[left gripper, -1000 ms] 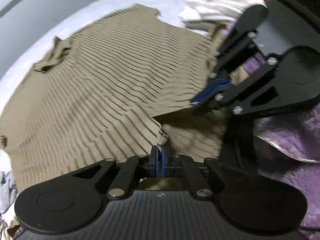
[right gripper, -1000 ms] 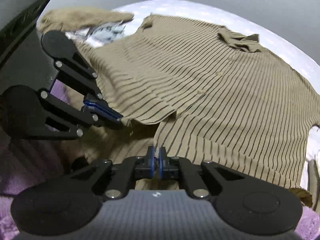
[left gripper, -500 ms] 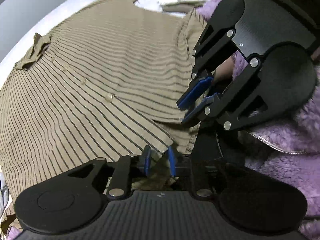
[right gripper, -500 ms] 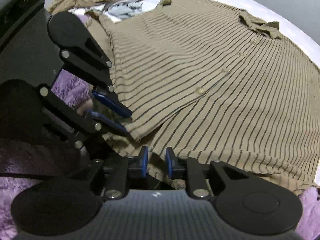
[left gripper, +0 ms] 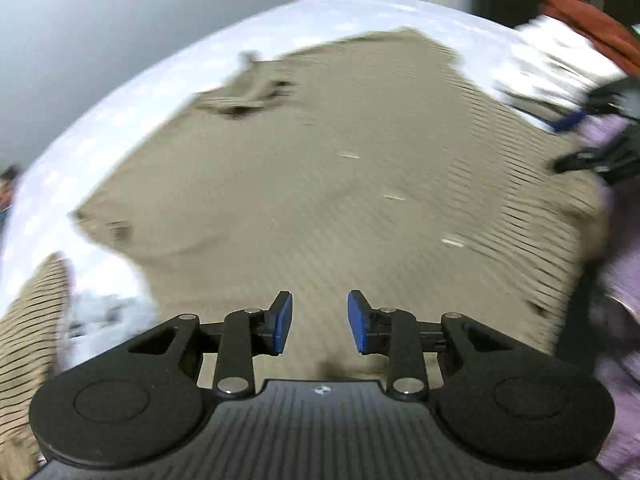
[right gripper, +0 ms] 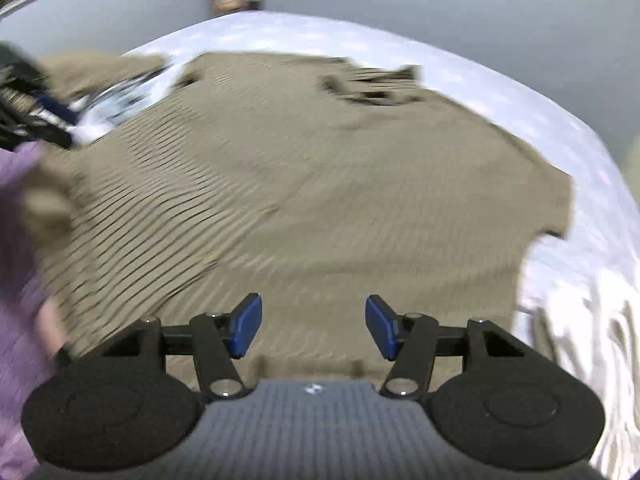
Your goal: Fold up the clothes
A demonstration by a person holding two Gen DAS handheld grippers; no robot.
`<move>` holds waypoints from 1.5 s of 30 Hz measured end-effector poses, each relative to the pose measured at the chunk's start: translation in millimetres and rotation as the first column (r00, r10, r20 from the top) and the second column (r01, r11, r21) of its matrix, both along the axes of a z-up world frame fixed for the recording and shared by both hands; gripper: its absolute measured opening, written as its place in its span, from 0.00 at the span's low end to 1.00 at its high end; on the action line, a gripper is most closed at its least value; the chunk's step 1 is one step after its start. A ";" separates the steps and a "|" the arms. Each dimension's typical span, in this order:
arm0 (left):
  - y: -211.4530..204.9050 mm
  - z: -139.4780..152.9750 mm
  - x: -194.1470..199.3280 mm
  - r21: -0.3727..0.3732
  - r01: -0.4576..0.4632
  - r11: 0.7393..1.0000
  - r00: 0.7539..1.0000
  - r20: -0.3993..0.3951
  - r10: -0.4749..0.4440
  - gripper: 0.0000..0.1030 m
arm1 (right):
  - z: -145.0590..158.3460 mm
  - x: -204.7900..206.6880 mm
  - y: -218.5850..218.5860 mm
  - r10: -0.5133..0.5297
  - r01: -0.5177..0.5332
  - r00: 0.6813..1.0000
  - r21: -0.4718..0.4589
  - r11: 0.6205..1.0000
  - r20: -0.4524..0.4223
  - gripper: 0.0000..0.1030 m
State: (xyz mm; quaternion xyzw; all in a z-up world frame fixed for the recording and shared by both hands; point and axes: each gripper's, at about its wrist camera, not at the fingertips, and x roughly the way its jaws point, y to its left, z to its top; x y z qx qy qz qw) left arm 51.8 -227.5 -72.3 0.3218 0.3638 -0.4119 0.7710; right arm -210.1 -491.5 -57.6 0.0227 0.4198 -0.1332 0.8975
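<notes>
Now the tan button-up shirt with thin dark stripes (left gripper: 320, 184) lies spread flat, collar away, on the pale lavender bed sheet (left gripper: 160, 92). Both grippers have just been opening: the left gripper (left gripper: 319, 322) stands with its blue pads spread and nothing between them, and the right gripper (right gripper: 312, 327) is spread wider, also empty above the shirt's hem. A fuzzy purple sleeve (right gripper: 20, 320) shows at the edge.

Both fisheye views are softly, evenly lit, heavily motion-blurred and bowed at the edges.
</notes>
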 end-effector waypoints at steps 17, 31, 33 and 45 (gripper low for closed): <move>17.1 -10.5 266.8 -0.209 -0.477 0.854 0.870 0.027 0.492 0.48 | -31.7 -23.5 -128.2 -0.576 0.571 0.814 0.083 0.817 0.071 0.71; 36.8 -98.2 414.1 -0.259 -0.762 0.594 0.646 -0.231 0.728 0.48 | -71.2 -9.9 -153.7 -0.636 0.631 0.772 0.150 0.761 -0.016 0.72; 39.2 -104.2 423.7 -0.262 -0.785 0.561 0.617 -0.256 0.744 0.48 | -75.3 -6.6 -155.0 -0.632 0.628 0.775 0.149 0.764 -0.027 0.72; 23.9 -95.6 424.5 -0.356 -0.708 0.610 0.699 -0.228 0.678 0.02 | -83.3 -1.8 -165.3 -0.629 0.623 0.776 0.201 0.756 -0.038 0.70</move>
